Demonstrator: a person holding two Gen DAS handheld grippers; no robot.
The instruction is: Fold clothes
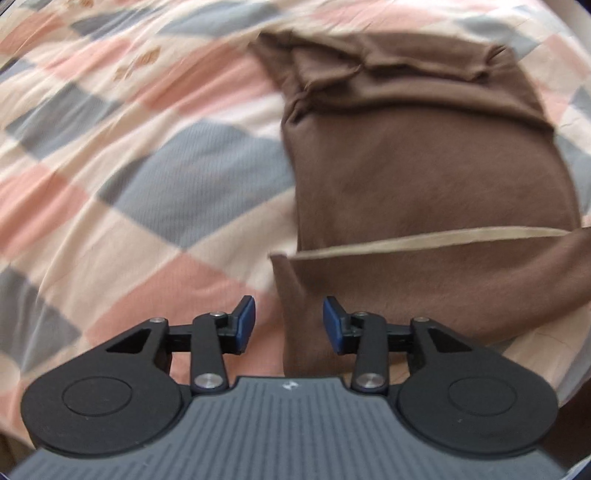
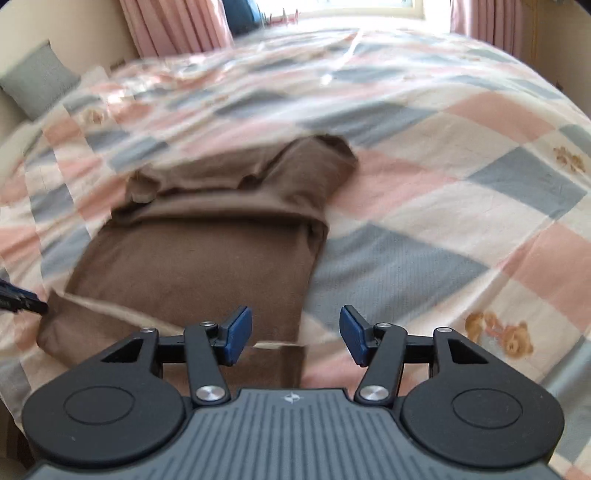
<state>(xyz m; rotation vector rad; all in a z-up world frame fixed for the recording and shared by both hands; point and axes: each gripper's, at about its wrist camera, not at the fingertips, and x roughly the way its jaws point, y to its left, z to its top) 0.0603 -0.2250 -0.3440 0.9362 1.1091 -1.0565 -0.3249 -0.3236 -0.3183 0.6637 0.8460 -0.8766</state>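
Note:
A brown garment [image 1: 424, 166] lies partly folded on the checked bedspread [image 1: 166, 166], its sleeves laid over the top and its near hem turned up showing a cream edge [image 1: 424, 236]. My left gripper [image 1: 289, 325] is open and empty, just above the garment's near left corner. In the right wrist view the garment [image 2: 207, 243] lies left of centre. My right gripper [image 2: 296, 334] is open and empty over its near right corner. The tip of the left gripper [image 2: 22, 297] shows at the left edge by the turned-up hem.
The checked pink, grey and cream bedspread [image 2: 443, 184] covers the whole bed. A grey pillow [image 2: 37, 81] lies at the far left. Pink curtains [image 2: 177, 26] and a bright window stand behind the bed. Teddy bear prints [image 2: 498, 332] mark the spread at right.

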